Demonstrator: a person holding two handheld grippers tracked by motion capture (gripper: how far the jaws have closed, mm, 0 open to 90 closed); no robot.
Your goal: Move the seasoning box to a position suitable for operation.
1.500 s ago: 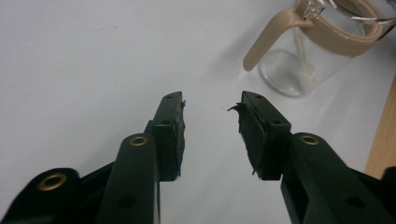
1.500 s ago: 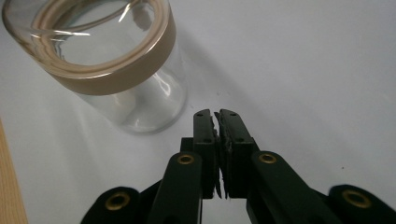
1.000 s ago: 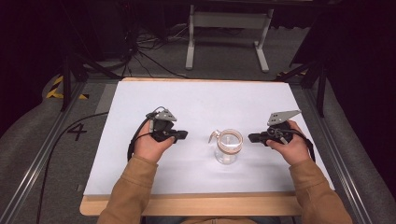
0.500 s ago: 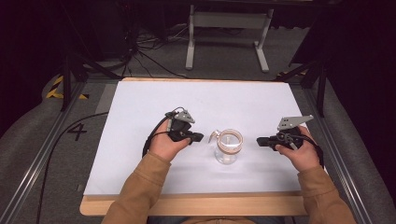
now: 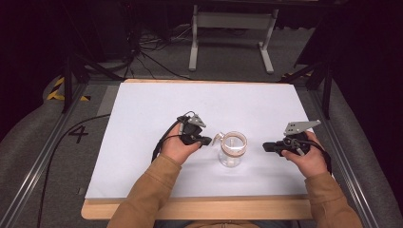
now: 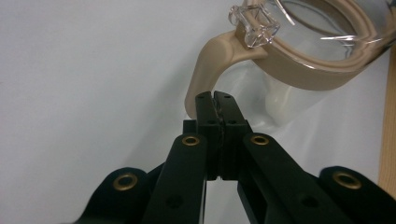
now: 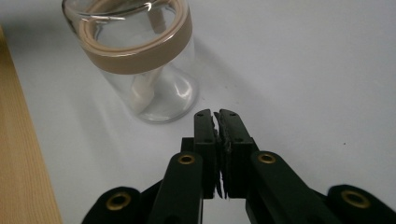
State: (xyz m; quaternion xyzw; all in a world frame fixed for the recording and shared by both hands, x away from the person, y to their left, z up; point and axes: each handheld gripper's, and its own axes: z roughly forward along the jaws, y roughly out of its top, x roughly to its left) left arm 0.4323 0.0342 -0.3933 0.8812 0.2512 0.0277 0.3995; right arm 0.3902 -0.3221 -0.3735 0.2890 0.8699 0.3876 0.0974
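Both grippers have their fingers pressed together on nothing, the left gripper (image 6: pixel 215 100) with its tips just at the tan handle (image 6: pixel 205 70) of the glass jar (image 5: pixel 232 148), the right gripper (image 7: pixel 216 116) near the jar's opposite side, on the white desk (image 5: pixel 142 109).

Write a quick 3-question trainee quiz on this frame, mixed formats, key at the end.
1. True or false: the left gripper is shut on the handle of the glass jar.
2. Multiple choice: where does the jar stand? A) on the bare wooden edge B) on the white table surface, between the two grippers C) on the floor beside the table
3. Fill in: the jaws of the right gripper are ____, with nothing between them.

Key:
1. False: its jaws are closed on nothing, tips just short of the beige handle.
2. B
3. shut
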